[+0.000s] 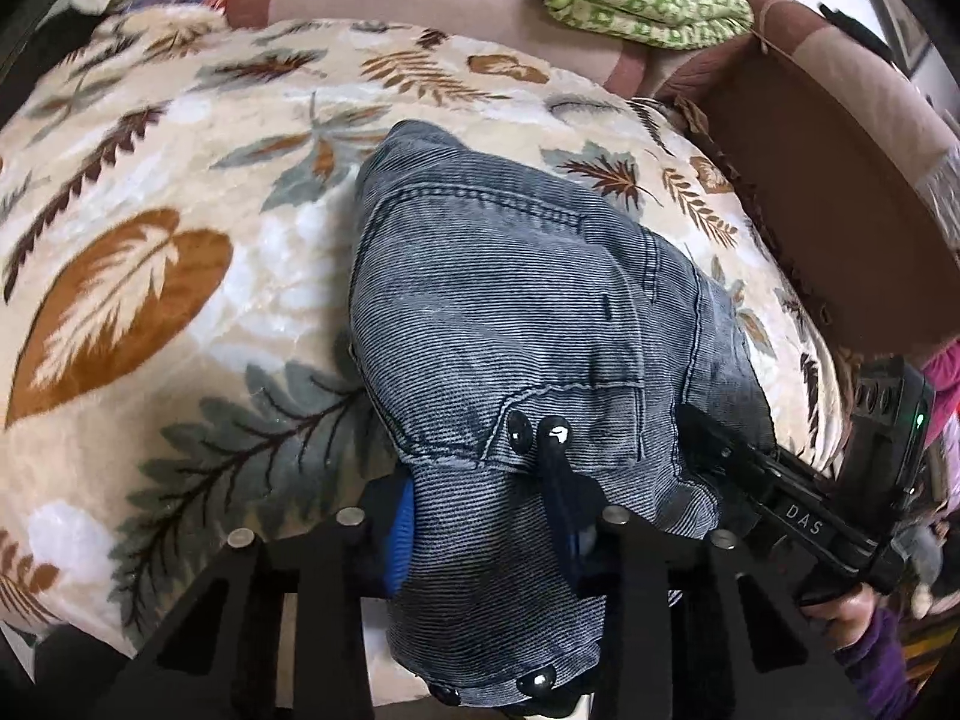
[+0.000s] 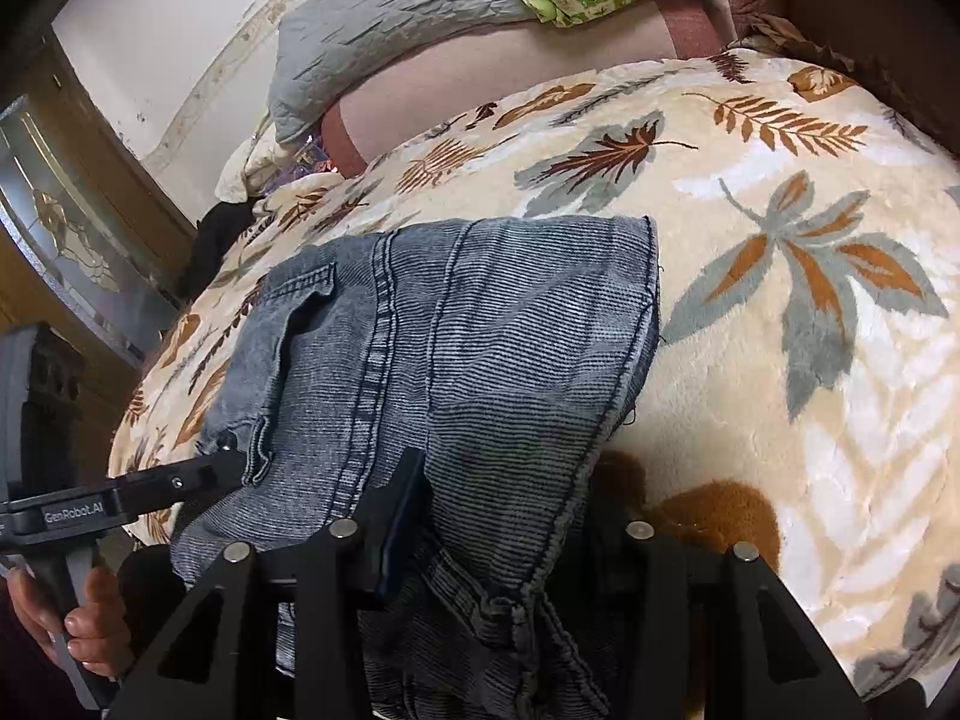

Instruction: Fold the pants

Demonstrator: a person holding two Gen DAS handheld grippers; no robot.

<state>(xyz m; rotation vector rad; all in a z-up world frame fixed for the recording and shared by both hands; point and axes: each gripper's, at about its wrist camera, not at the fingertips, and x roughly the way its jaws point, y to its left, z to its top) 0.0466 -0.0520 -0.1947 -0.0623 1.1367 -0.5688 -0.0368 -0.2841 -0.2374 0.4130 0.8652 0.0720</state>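
Home bedroom, leaf-print blanket (image 2: 750, 312), grey pillow (image 2: 384, 30), wooden door (image 2: 72, 228)

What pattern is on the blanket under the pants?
Cream blanket with brown, orange and grey-green leaf prints; clearest in the right wrist view.

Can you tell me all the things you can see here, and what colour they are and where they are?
pants: one, grey-blue denim, lying folded on the blanket, near end draped over the grippers
blanket: one, cream with brown and grey leaves, spread under the pants
green cloth: one, green and white pattern, far end of the bed
grey pillow: one, grey quilted, far end beside the green cloth
door: one, brown wood with a glass panel, far left in the right wrist view
left gripper: one, black, shut on the near end of the pants
right gripper: one, black, shut on the near end of the pants
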